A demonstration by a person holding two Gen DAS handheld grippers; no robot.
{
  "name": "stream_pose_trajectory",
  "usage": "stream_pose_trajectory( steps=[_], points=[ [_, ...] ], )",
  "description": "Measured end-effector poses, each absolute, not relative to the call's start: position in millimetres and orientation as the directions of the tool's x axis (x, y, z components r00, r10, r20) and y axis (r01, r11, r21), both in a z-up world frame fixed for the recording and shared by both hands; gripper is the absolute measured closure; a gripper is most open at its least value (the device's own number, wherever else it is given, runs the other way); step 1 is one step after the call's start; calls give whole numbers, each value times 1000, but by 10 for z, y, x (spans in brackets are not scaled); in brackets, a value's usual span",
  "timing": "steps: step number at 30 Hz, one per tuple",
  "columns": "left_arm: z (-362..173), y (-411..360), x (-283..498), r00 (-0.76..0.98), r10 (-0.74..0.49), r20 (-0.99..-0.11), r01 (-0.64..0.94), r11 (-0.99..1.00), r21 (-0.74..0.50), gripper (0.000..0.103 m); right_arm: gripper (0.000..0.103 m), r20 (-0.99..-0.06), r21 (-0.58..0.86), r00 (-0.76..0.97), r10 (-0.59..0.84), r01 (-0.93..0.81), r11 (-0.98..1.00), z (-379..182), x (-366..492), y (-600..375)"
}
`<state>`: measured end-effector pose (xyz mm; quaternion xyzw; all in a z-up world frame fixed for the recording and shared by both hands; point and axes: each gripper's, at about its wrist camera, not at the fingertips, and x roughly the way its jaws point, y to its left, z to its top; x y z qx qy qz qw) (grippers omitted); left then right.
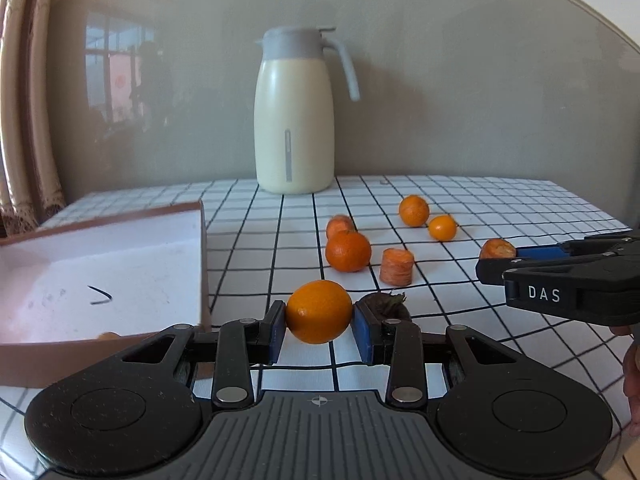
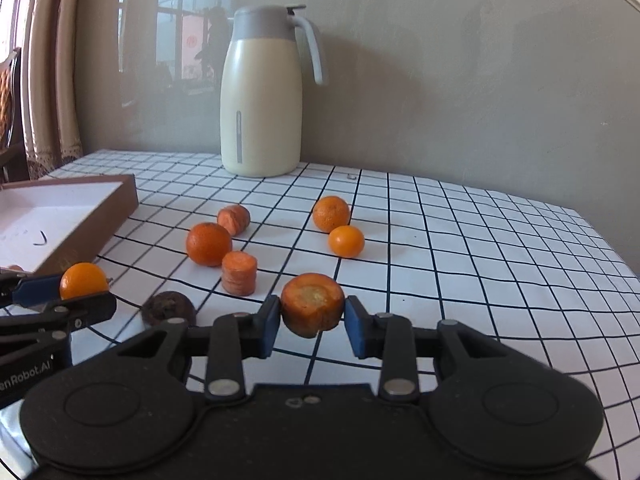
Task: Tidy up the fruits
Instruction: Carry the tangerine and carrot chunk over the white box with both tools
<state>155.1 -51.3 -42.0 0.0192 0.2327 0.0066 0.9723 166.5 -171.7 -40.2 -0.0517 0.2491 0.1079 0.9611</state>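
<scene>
Left gripper (image 1: 319,334): fingers clenched on a small orange (image 1: 319,311), held clear of the worktop (image 1: 500,320), just right of the box (image 1: 100,272). Right gripper (image 2: 313,328): fingers clenched on a carrot chunk (image 2: 312,304), further right of the box. Advice: carry the orange over the box wall before releasing; lower first, since it will roll. Keep the carrot out.

A cream jug (image 1: 295,120) with grey lid stands upper centre; curtains (image 1: 24,128) hang along the left edge.
</scene>
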Motion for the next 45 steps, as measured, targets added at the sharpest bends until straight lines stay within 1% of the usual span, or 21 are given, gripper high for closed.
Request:
stream_pose_trajectory(
  steps=[9, 17, 27, 45],
  points=[
    [-139, -271, 1228, 921, 62, -383, -36, 997, 74, 67, 77, -438, -49, 876, 201, -247, 968, -217, 1419, -1631],
    [15, 115, 1027, 930, 128, -345, -106, 991, 82, 67, 77, -421, -50, 872, 249, -297, 954, -141, 1179, -1427],
    [61, 705, 853, 913, 233, -334, -226, 972, 60, 67, 77, -396, -68, 857, 329, -384, 921, -59, 1101, -990],
    [15, 1409, 602, 878, 340, -339, -352, 936, 27, 67, 77, -378, -85, 809, 451, -515, 853, -17, 1049, -235]
  ],
)
